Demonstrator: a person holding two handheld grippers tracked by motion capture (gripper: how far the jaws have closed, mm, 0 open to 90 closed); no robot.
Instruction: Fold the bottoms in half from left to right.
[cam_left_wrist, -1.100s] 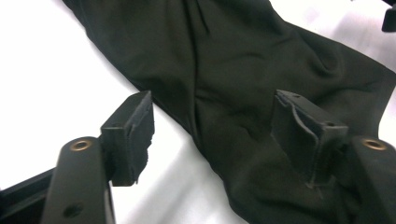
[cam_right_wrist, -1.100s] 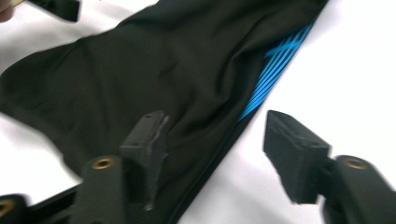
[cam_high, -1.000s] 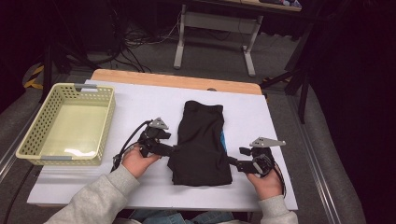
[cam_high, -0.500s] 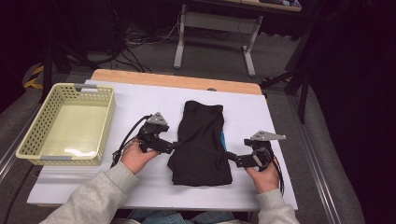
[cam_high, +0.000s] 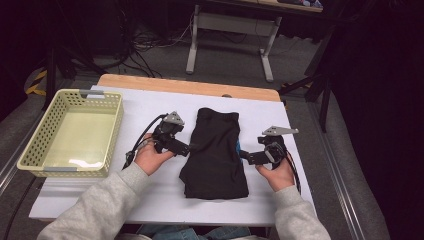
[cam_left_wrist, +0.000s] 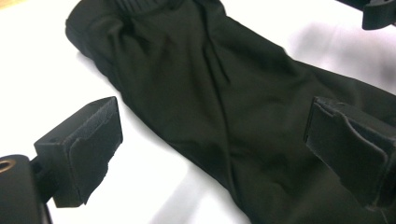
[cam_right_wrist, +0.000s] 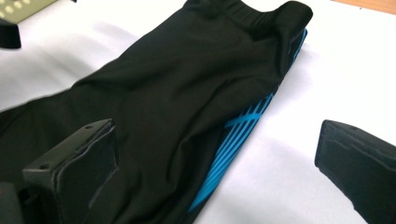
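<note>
Black garment (cam_high: 216, 152) is lying folded lengthwise at the middle of the white tabletop (cam_high: 150, 200), waistband end pointing away from the person; blue stripes are showing along its right edge. Left gripper (cam_high: 186, 148) is sitting just beside the garment's left edge, jaws having just been opening and now standing wide, nothing clamped; cloth is lying beneath one pad. Right gripper (cam_high: 245, 156) is sitting just beside the garment's right edge, likewise released, its pads off the cloth. Yellow basket (cam_high: 112, 132) is standing well left of the garment.
</note>
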